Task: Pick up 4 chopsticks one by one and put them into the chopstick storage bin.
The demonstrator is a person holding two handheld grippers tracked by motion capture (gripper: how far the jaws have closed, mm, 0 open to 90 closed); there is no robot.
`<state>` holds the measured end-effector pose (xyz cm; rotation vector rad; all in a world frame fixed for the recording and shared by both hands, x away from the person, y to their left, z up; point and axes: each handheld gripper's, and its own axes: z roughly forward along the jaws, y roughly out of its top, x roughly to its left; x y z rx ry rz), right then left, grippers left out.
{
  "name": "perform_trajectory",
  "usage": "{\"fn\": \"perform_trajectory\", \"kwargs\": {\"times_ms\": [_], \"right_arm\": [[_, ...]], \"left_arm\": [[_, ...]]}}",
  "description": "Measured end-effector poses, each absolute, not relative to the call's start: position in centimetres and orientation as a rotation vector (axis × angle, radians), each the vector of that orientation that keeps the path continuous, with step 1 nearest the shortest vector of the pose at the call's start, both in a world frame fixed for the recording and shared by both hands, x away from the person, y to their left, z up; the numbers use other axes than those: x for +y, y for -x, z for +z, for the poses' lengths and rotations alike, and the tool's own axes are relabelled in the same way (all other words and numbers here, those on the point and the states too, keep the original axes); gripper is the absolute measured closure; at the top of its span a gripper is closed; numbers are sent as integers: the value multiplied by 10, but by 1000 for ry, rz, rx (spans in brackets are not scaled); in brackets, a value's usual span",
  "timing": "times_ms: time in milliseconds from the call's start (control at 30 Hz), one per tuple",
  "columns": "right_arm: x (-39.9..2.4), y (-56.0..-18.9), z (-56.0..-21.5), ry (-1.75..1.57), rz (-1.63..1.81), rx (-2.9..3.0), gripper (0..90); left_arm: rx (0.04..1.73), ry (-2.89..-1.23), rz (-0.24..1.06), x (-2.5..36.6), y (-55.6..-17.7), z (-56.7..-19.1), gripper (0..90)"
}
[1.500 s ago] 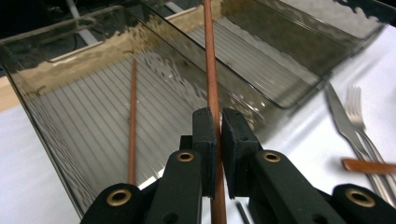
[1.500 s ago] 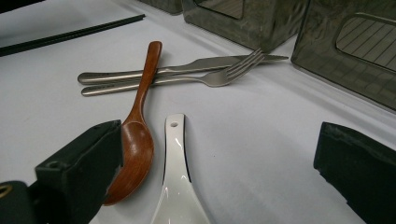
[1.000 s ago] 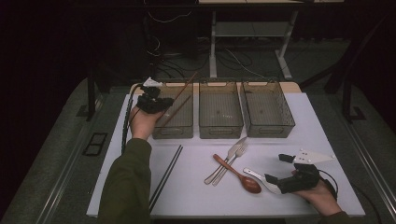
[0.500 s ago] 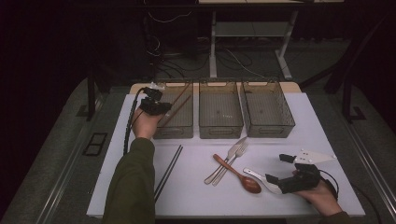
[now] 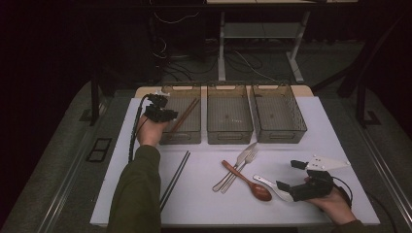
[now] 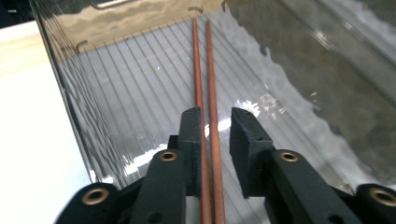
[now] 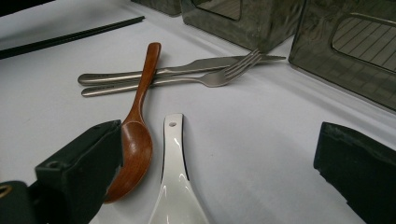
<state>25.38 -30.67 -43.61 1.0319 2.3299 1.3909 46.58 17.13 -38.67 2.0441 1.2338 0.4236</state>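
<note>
So we had the left gripper (image 5: 163,112) up at the near end of the leftmost bin (image 5: 193,130), with the pair of brown chopsticks (image 6: 205,84) running between its jaws and on into that bin. In the left gripper view the jaws had just been opening: there was a slim gap on the right side of the sticks, and the left pad sat right against them, so we'd call it a loosened grip, not a clamp. The chopsticks lay slanted along the ribbed floor of the bin, tips pointing toward the far wall.

Our right gripper (image 5: 297,177) hung low over the white mat (image 5: 340,131) near the right front corner, jaws spread wide with nothing held. The white ceramic spoon (image 7: 175,182) sat between those jaws, and the wooden spoon (image 7: 137,126) lay just beside it, its bowl touching the left jaw's side as far as we could tell from the right gripper view.

Past those, a metal fork (image 7: 205,78) and metal knife (image 7: 187,68) lay side by side, with the wooden spoon's handle crossing over them. A pair of black chopsticks (image 5: 176,177) lay on the mat next to our left sleeve. The middle bin (image 5: 229,131) and the right bin (image 5: 291,131) stood in a row beside the first one
</note>
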Motion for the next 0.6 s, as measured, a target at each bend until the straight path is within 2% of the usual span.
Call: {"fn": "perform_trajectory", "kwargs": {"times_ms": [600], "right_arm": [[-305, -254, -437, -1028, 1385, 2336, 13]], "left_arm": [[1114, -2000, 332, 172, -432, -363, 422]]}}
